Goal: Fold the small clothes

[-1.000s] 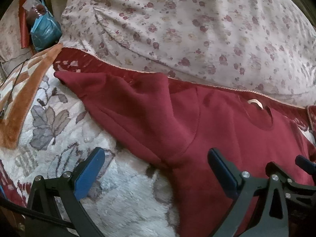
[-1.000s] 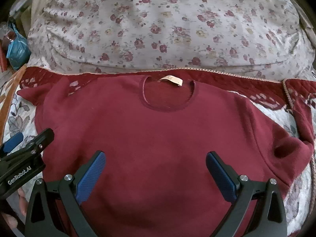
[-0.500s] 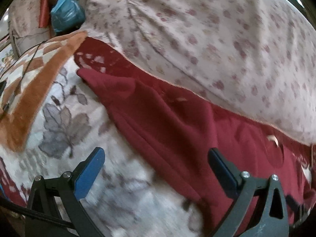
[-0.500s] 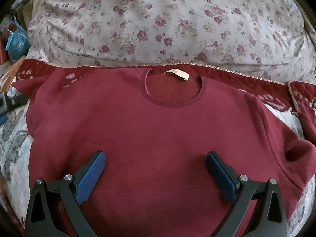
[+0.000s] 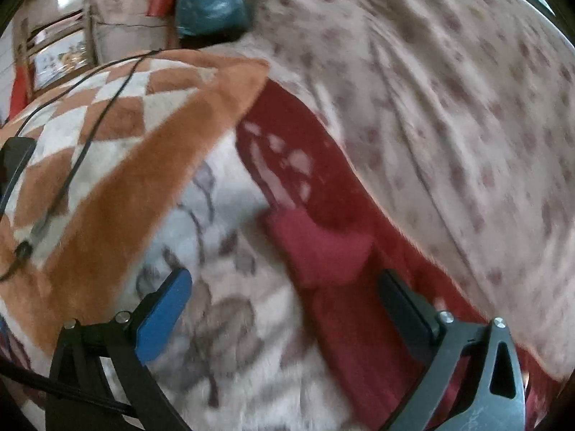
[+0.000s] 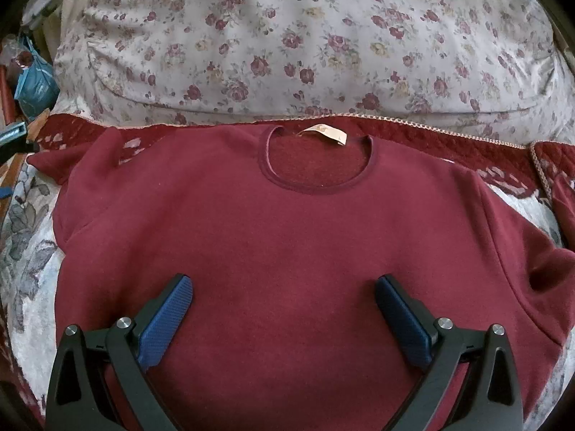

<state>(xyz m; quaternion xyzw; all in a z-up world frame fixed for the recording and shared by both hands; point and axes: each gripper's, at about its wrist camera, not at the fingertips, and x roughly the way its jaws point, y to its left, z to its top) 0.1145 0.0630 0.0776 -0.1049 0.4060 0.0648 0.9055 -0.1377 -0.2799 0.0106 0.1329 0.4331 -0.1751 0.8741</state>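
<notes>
A dark red sweatshirt (image 6: 287, 251) lies flat on the bed, front up, collar and pale neck tag (image 6: 323, 133) toward the far side. My right gripper (image 6: 284, 309) is open and empty, hovering over the middle of its chest. My left gripper (image 5: 284, 305) is open and empty at the shirt's left sleeve; the sleeve end (image 5: 320, 248) lies between the blue pads (image 5: 161, 319), nearer the right one. The left wrist view is blurred. The left gripper's tip also shows at the left edge of the right wrist view (image 6: 14, 140).
A floral duvet (image 6: 305, 36) is heaped along the far side. A dark red quilted cover edge (image 5: 287, 151) runs under the shirt. An orange and white checked blanket (image 5: 118, 151) with a black cable lies at the left. A blue bag (image 5: 208, 3) sits beyond it.
My left gripper has swung left along the sleeve, from the armpit area to the cuff end. My right gripper has moved slightly nearer over the chest. Both stay open.
</notes>
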